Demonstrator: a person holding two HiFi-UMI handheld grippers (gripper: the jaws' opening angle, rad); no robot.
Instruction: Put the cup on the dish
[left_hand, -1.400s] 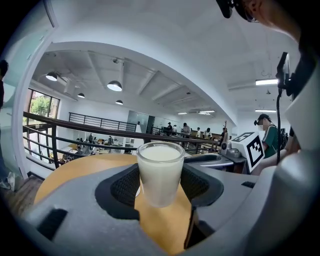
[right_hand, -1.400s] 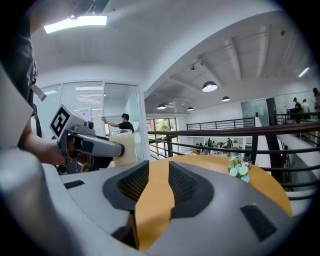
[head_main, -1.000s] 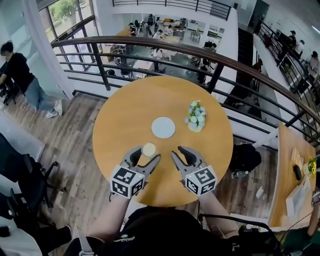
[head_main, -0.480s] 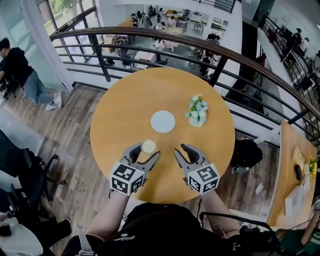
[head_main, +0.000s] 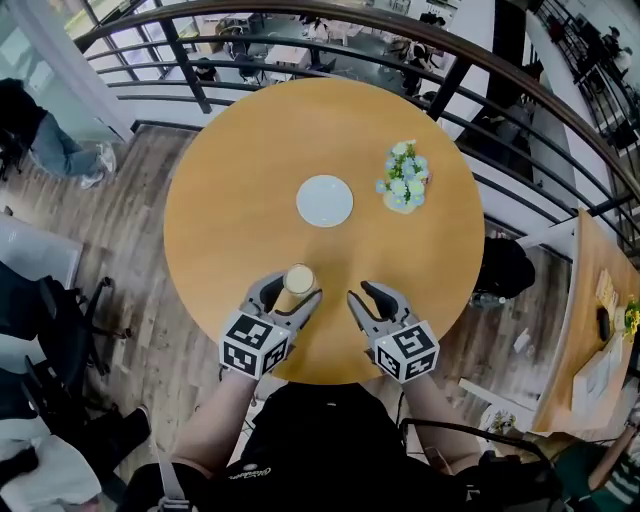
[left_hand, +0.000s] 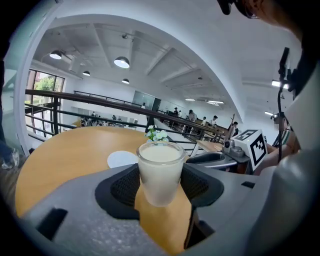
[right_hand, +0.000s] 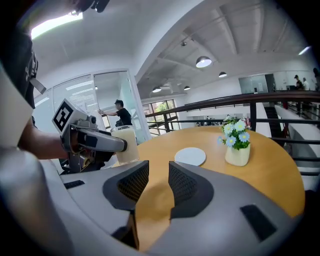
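Cup (left_hand: 160, 172) held in left gripper (left_hand: 159, 181); right gripper (right_hand: 158, 175) open.

A small vase of flowers (head_main: 403, 182) stands on the round wooden table (head_main: 220, 200), near a black railing (head_main: 448, 90).

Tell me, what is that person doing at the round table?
A person holds a gripper in each hand. The left gripper grips a cup of something creamy near the close edge of the table. The right gripper is open and empty beside it. The white dish sits bare mid-table, flowers beside it.
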